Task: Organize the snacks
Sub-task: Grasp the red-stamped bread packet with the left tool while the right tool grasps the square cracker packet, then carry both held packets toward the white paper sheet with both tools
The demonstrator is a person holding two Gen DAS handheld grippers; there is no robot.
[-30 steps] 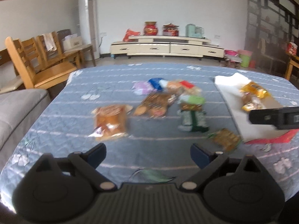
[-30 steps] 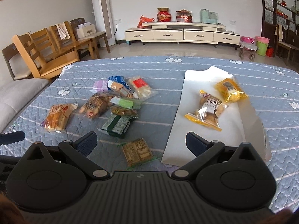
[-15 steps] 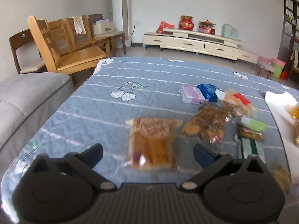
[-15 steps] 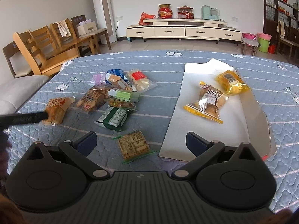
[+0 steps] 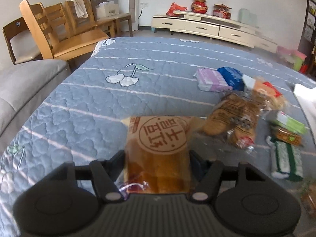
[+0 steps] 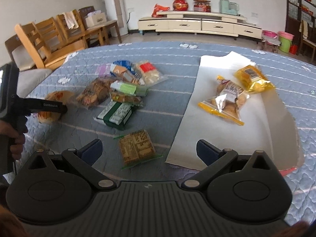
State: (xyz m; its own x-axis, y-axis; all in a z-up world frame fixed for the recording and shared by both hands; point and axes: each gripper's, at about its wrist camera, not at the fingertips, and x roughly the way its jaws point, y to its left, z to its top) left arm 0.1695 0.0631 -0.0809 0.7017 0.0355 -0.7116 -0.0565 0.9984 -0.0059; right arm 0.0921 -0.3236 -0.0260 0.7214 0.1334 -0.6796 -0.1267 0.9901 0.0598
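My left gripper (image 5: 157,158) is shut on an orange bread packet (image 5: 160,148) with a round red stamp, low over the blue quilted table; it also shows in the right wrist view (image 6: 49,108) at far left. My right gripper (image 6: 149,150) is open and empty above a brown cracker packet (image 6: 137,148). A pile of several snacks (image 6: 122,86) lies mid-table. A white paper sheet (image 6: 217,134) on the right holds a yellow bag of buns (image 6: 227,100) and a yellow packet (image 6: 252,77).
Wooden chairs (image 5: 59,31) and a grey sofa (image 5: 19,86) stand left of the table. A cream TV cabinet (image 6: 197,23) lines the far wall. A purple pack (image 5: 211,79) and blue pack (image 5: 231,77) lie at the pile's far end.
My left gripper swung left, closed in on the orange bread packet and shut its fingers on it. My right gripper stayed open, drifting slightly forward over the table.
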